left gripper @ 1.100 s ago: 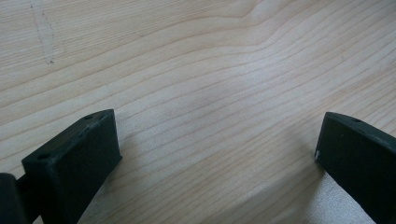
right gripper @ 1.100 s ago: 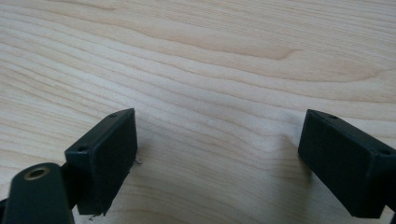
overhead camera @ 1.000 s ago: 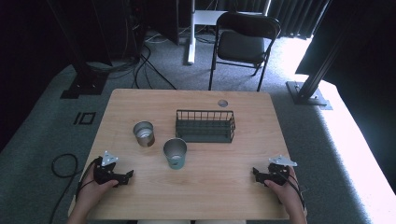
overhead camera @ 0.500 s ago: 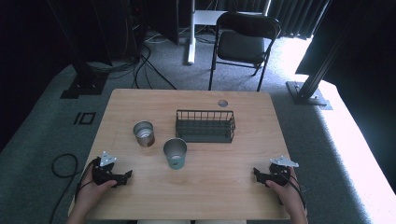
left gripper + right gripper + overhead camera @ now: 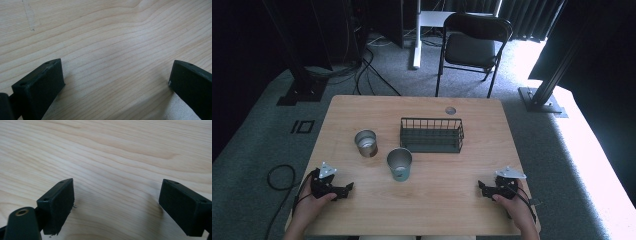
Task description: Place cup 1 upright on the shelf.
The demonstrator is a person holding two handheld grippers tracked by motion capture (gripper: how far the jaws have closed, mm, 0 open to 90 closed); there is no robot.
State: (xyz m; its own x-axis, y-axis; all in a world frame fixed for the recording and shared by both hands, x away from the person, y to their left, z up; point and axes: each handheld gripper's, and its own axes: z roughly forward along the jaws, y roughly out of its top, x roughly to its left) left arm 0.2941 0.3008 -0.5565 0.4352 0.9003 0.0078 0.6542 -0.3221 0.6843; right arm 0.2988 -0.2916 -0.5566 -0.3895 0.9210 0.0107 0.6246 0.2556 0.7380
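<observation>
The left tool (image 5: 343,188) rests on the worktop (image 5: 422,207) near its front left corner, jaws spread wide with bare wood between them. The right tool (image 5: 484,189) rests near the front right corner, likewise released, gripping nothing. In the left gripper view, the left tool (image 5: 116,80) shows two black block-shaped jaws set far apart over pale wood grain; the right gripper view shows the right tool (image 5: 116,197) the same way, with a small brass-coloured ring on its body at lower left.

Nearest the left tool stands a cup (image 5: 399,164), upright, a little left of the worktop's middle and toward the front. It is a plain metal tumbler, slightly tapered, grey-green on the outside with a dull shaded inside, and its mouth is open upward. It is well apart from both tools.

A second cup (image 5: 366,143) stands behind and to the left of the first, near it but not touching. It is shorter, shiny silver, with a bright reflecting inside.

A dark wire basket (image 5: 432,146) sits at the middle of the worktop, just right of and behind the first cup; it is long, low and rectangular. A small round grey disc (image 5: 450,110) lies near the back edge, behind the basket.
</observation>
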